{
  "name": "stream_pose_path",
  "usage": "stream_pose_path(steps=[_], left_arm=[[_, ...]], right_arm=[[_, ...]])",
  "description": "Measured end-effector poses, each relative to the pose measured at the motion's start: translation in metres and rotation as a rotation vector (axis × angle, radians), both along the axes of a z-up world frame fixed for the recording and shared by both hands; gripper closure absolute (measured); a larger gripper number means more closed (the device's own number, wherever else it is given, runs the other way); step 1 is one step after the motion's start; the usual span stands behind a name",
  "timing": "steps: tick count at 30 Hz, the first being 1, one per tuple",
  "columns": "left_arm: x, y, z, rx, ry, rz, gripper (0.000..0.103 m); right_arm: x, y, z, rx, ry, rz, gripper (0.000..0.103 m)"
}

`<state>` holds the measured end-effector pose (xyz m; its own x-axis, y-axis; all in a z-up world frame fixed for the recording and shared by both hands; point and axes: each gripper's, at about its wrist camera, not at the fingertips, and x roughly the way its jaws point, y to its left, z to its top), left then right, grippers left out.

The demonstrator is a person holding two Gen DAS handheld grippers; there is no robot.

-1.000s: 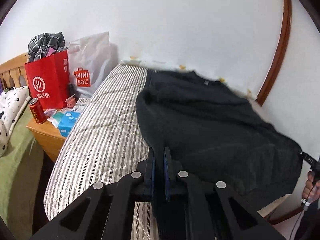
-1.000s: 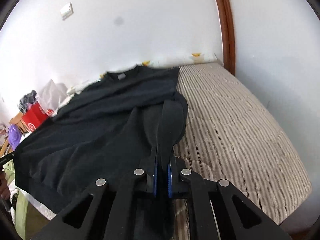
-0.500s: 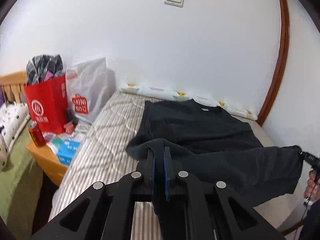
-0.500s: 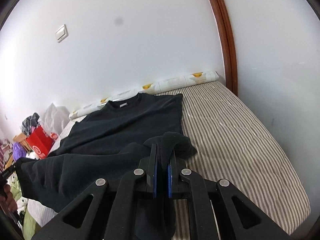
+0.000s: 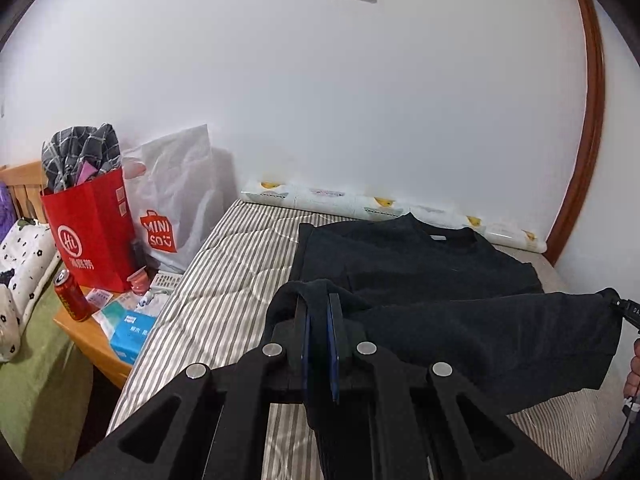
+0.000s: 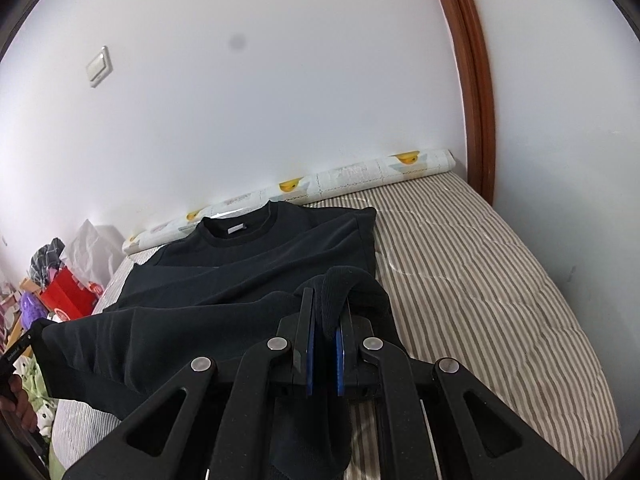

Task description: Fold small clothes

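Two grippers hold one black sweatshirt point(image 5: 420, 264) over the striped mattress point(image 5: 224, 280): the left gripper point(image 5: 318, 320) clenches the hem corner near the mattress's left edge, the right gripper point(image 6: 326, 320) its other corner. Collar lies by the far edge. Soft, fairly heavy knit; it sags, so ribbed hem corners seem the best hold.

Black sweatshirt point(image 5: 404, 264) on striped bed, hem lifted toward collar.

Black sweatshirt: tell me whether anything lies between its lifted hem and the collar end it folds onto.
Nothing visible does. Both tongs, left and right, grip the black sweatshirt hem; only its own flat body covers the striped mattress ahead.
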<state>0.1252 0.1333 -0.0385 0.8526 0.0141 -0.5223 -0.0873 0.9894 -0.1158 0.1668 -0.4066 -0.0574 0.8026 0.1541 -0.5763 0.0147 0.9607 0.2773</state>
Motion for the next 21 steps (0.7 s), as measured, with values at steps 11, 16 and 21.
stream_pose_path(steps=[11, 16, 21], left_arm=[[0.074, -0.002, -0.024, 0.028, 0.081, 0.022, 0.095], [0.104, 0.003, -0.047, 0.027, 0.128, 0.032, 0.095], [0.125, 0.007, -0.069, 0.02, 0.18, 0.028, 0.095]], right_arm=[[0.068, -0.002, -0.025, 0.062, 0.06, -0.013, 0.095], [0.098, 0.005, -0.042, 0.025, 0.089, -0.003, 0.095], [0.123, 0.017, -0.06, -0.043, 0.14, -0.002, 0.095]])
